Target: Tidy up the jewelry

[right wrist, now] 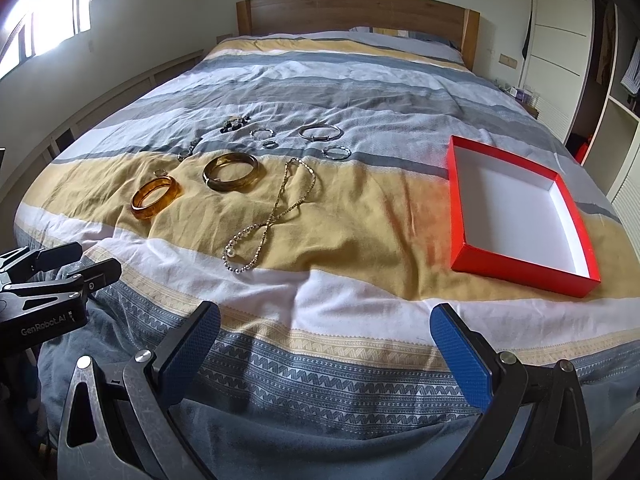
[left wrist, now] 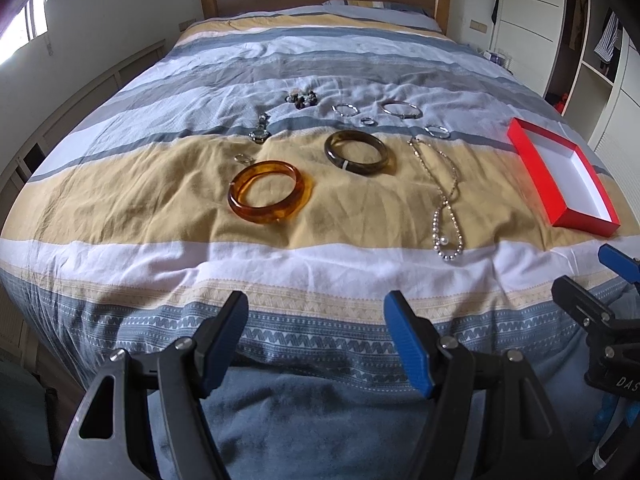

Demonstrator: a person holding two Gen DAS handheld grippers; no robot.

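Observation:
Jewelry lies spread on the striped bed cover. An amber bangle (left wrist: 269, 192) (right wrist: 157, 197), a dark olive bangle (left wrist: 356, 152) (right wrist: 232, 172), a pearl-and-chain necklace (left wrist: 444, 196) (right wrist: 272, 216), a silver bangle (left wrist: 401, 109) (right wrist: 320, 132), several small silver rings (left wrist: 345, 109) (right wrist: 262, 133), a dark bead bracelet (left wrist: 301, 98) (right wrist: 235, 123) and a watch (left wrist: 261, 128). An empty red box (left wrist: 564, 178) (right wrist: 516, 204) with white inside sits at the right. My left gripper (left wrist: 316, 320) and right gripper (right wrist: 326, 344) are open and empty, near the bed's foot.
The bed (right wrist: 360, 80) has a wooden headboard (right wrist: 356, 12). A wardrobe and open shelves (right wrist: 600, 80) stand at the right, a window (right wrist: 44, 12) at the left. The right gripper shows at the left wrist view's right edge (left wrist: 600, 300).

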